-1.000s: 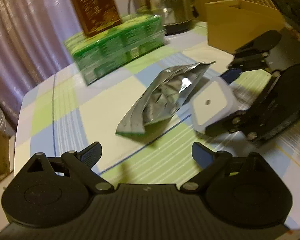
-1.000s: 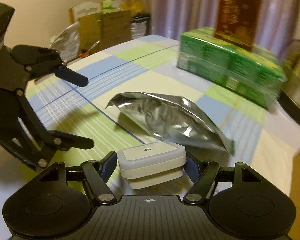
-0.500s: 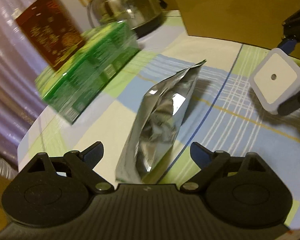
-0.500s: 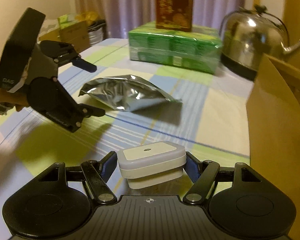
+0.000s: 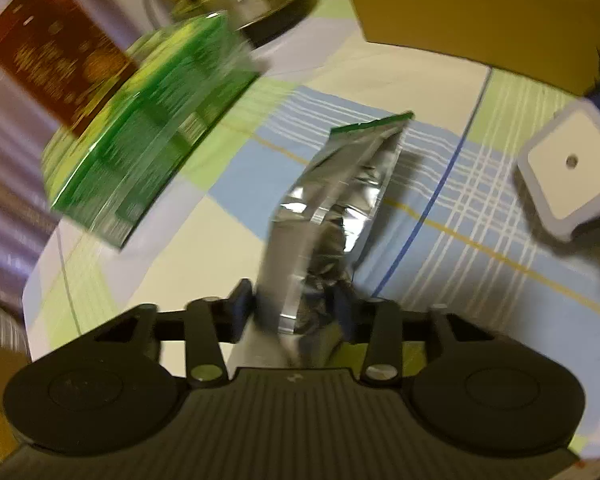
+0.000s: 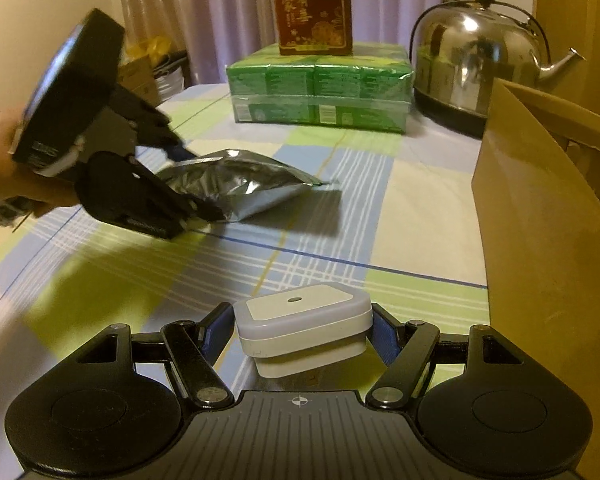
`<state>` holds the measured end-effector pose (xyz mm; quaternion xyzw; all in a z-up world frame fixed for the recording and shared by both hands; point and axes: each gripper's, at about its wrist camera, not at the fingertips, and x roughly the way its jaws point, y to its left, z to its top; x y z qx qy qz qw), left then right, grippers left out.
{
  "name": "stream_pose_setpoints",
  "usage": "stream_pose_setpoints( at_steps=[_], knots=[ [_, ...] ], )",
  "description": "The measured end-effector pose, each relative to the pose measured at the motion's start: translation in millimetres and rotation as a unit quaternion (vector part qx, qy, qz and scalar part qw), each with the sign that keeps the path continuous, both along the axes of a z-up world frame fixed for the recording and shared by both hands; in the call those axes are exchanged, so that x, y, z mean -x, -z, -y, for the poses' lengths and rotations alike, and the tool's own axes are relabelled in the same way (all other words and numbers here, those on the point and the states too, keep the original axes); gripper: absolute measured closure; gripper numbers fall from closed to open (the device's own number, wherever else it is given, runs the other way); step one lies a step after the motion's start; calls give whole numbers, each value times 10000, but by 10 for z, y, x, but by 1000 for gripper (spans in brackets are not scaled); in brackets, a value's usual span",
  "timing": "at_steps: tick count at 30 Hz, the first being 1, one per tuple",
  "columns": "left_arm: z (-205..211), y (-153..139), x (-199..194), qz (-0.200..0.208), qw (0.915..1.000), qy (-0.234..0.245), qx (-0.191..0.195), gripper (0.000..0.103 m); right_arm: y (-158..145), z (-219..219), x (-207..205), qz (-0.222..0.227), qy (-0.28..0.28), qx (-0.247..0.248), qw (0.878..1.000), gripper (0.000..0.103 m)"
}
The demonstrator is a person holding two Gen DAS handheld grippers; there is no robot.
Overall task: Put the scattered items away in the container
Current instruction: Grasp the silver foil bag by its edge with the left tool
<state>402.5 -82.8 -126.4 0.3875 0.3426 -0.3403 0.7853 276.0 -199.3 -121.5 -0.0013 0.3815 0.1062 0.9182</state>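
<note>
Checked tablecloth (image 6: 416, 216) carrying cardboard box (image 6: 548, 216) at right: right gripper (image 6: 300, 336), pinching white square device (image 6: 302, 324), nearest box; left gripper (image 5: 296, 308) clamped on foil pouch (image 5: 340, 196), long axis pointing boxward.

Gold Chinese characters, 吾家有喜, are printed on the dark red box (image 6: 311, 6) that stands on the green wrapped pack (image 6: 320, 88). The small print on the pack's labels cannot be read, nor the white label on the left gripper (image 6: 188, 184).
</note>
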Motion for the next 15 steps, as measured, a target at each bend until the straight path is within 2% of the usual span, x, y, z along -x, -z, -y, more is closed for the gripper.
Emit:
stream_pose_setpoints(
  at_steps=[6, 12, 13, 15],
  knots=[
    [-168, -138, 268, -733, 9964, -390, 161, 73, -26, 37, 54, -34, 42, -90, 9999, 34],
    [-300, -339, 634, -1472, 9877, -367, 372, 73, -89, 66, 248, -59, 95, -194, 9997, 34],
    [-314, -382, 678, -1537, 9868, -317, 399, 70, -96, 71, 283, -65, 118, -206, 9997, 34],
    [-327, -470, 715, -1641, 9851, -202, 473, 54, -112, 85, 358, -71, 157, -228, 9996, 34]
  ],
)
